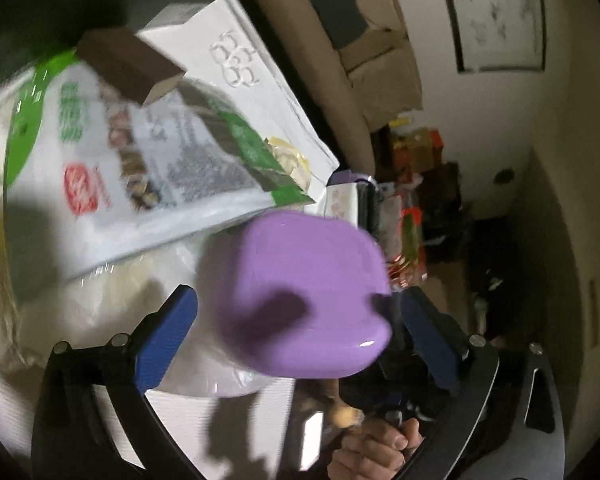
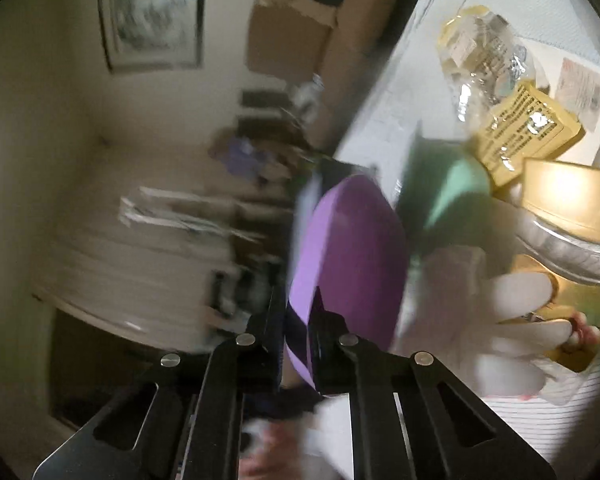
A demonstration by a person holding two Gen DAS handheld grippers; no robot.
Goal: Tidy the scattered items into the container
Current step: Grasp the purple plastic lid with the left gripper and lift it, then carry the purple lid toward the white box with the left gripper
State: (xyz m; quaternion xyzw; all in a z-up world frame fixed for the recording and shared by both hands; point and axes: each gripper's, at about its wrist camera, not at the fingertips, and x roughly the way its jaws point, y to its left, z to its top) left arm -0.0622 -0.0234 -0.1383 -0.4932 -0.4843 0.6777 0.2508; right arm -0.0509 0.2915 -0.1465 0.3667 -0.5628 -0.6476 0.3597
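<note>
Print on the green-and-white snack bag (image 1: 140, 152) was too blurred to read in the left wrist view, where the left claw (image 1: 300, 336) stood spread around a purple case (image 1: 300, 292), while the right wrist view showed the right claw (image 2: 298, 344) pinching that case's edge beside a yellow box (image 2: 528, 128) of illegible small text.

Each hand-held gripper, left (image 1: 298, 336) and right (image 2: 298, 344), has black angular linkage arms with slotted cut-outs and round silver screw heads, the left one carrying 2 fingers (image 1: 168, 344) faced with ribbed blue pads.
</note>
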